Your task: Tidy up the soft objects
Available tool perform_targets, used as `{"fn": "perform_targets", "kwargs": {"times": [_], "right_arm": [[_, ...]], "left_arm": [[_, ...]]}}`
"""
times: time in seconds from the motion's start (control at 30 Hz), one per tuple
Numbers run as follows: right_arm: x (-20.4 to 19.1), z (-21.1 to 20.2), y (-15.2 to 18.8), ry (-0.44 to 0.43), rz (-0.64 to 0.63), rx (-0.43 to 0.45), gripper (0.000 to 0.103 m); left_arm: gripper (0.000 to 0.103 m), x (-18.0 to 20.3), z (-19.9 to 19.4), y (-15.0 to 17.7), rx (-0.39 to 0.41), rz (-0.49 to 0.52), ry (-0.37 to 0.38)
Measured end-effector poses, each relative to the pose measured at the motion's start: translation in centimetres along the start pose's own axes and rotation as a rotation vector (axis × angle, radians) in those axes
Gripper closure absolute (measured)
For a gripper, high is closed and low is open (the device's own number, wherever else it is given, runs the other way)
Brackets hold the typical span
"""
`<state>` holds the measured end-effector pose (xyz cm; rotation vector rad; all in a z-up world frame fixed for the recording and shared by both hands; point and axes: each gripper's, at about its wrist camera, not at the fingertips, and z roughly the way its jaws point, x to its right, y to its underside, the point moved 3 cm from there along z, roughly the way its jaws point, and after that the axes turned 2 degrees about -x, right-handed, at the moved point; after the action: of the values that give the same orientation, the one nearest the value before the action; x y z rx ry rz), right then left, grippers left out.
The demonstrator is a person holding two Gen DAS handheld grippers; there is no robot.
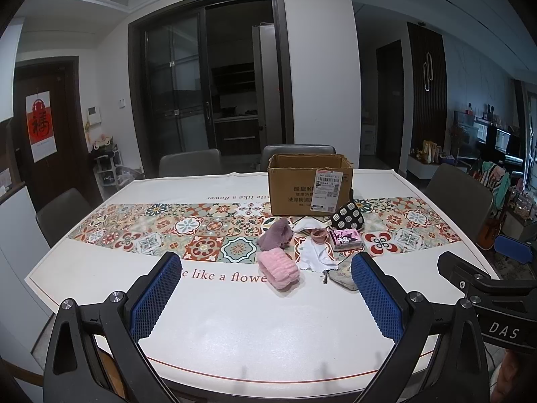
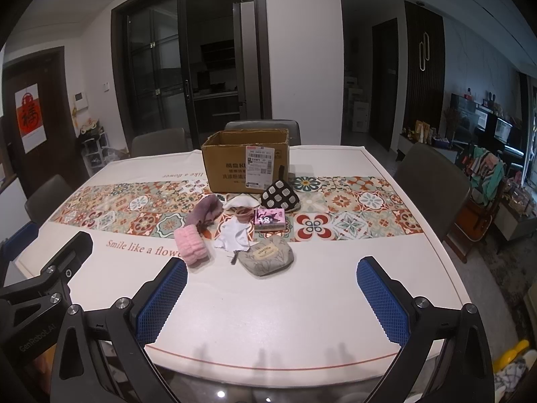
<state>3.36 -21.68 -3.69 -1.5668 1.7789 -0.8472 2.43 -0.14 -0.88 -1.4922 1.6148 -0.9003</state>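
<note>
Nearest the lens, the left gripper (image 1: 265,299) and right gripper (image 2: 272,299) hover spread wide and empty over the table (image 1: 235,336). Nothing seems sorted yet: the pink headband (image 2: 192,244), purple cloth (image 2: 206,213), white cloth (image 2: 233,235), grey pouch (image 2: 266,257) and spotted pouch (image 2: 279,194) lie clustered before the cardboard box (image 2: 246,161), whose inside I cannot see. A patterned runner (image 2: 352,208) crosses the white tabletop; chairs and dark glass doors stand behind.
</note>
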Motion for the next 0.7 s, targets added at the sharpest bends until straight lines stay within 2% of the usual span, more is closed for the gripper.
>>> {"fn": "perform_targets", "kwargs": {"times": [0.7], "right_arm": [[-0.11, 0.26, 0.08, 0.001, -0.002, -0.003, 0.000]], "left_arm": [[0.000, -0.20, 0.01, 0.10, -0.002, 0.000, -0.002]]}}
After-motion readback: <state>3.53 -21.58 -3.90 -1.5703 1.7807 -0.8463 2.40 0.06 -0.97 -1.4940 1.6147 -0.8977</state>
